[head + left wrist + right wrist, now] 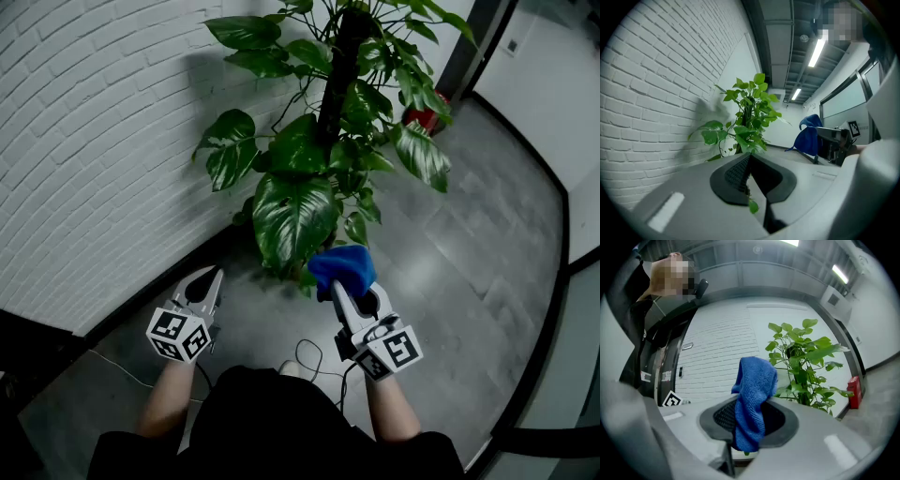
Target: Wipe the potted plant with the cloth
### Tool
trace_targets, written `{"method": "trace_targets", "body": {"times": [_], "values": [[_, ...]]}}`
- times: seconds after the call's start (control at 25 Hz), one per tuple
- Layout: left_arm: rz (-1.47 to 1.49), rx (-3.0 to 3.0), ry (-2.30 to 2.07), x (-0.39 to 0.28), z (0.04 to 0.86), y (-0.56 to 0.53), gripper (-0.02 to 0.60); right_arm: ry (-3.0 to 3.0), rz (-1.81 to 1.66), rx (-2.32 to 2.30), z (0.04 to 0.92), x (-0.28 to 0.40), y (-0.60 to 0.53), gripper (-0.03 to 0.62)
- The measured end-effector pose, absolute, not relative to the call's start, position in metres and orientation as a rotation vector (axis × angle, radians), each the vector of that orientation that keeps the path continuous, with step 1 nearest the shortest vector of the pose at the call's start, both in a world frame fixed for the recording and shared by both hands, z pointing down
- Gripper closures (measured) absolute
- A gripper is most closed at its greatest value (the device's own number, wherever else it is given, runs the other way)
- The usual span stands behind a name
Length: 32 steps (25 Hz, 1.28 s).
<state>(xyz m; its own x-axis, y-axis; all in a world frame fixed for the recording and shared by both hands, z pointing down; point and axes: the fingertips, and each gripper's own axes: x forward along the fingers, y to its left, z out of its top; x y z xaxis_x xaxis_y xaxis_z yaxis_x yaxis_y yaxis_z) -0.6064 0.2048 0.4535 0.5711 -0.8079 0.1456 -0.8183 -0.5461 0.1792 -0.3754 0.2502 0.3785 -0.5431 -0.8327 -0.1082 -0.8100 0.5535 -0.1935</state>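
Leafy potted plant [319, 141] against a white brick wall [94, 141]
Jaws closed and empty on the left gripper [212, 275] — the right gripper [339, 286] clamps a blue cloth [343, 266].

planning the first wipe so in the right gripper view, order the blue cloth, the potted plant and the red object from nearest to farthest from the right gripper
1. blue cloth: clamped in the right gripper, centre.
2. potted plant: ahead, to the right.
3. red object: far right, beyond the plant, by the wall.
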Motion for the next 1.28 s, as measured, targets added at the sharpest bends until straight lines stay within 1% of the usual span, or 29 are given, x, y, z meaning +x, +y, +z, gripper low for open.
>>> {"method": "trace_targets", "body": {"times": [0.2,0.32,0.6,0.72,0.76,0.84,1.04,1.08,1.28], "values": [[0.165,2.569,-1.325,-0.581,0.482,0.179,0.574,2.646,-0.178,-1.397,0.390,-0.349,0.231,0.494],[0.276,2.635,-1.243,-0.568,0.501,0.170,0.522,2.637,-0.213,-1.410,0.395,-0.342,0.219,0.494],[0.453,2.846,-1.050,-0.551,0.532,0.123,0.482,2.638,-0.172,-1.460,0.388,-0.338,0.172,0.494],[0.647,2.962,-0.939,-0.546,0.553,0.101,0.435,2.658,-0.146,-1.491,0.383,-0.341,0.154,0.494],[0.710,2.999,-0.899,-0.542,0.561,0.094,0.429,2.659,-0.149,-1.500,0.381,-0.343,0.147,0.494],[0.783,3.050,-0.819,-0.529,0.575,0.079,0.396,2.650,-0.178,-1.515,0.377,-0.348,0.131,0.494],[0.739,3.084,-0.686,-0.481,0.593,0.046,0.357,2.769,-0.187,-1.562,0.373,-0.378,0.077,0.494],[0.701,3.089,-0.680,-0.474,0.590,0.041,0.344,2.822,-0.160,-1.560,0.373,-0.389,0.067,0.494],[0.462,3.119,-0.669,-0.453,0.552,0.035,0.339,3.015,-0.030,-1.563,0.365,-0.432,0.024,0.494]]}}
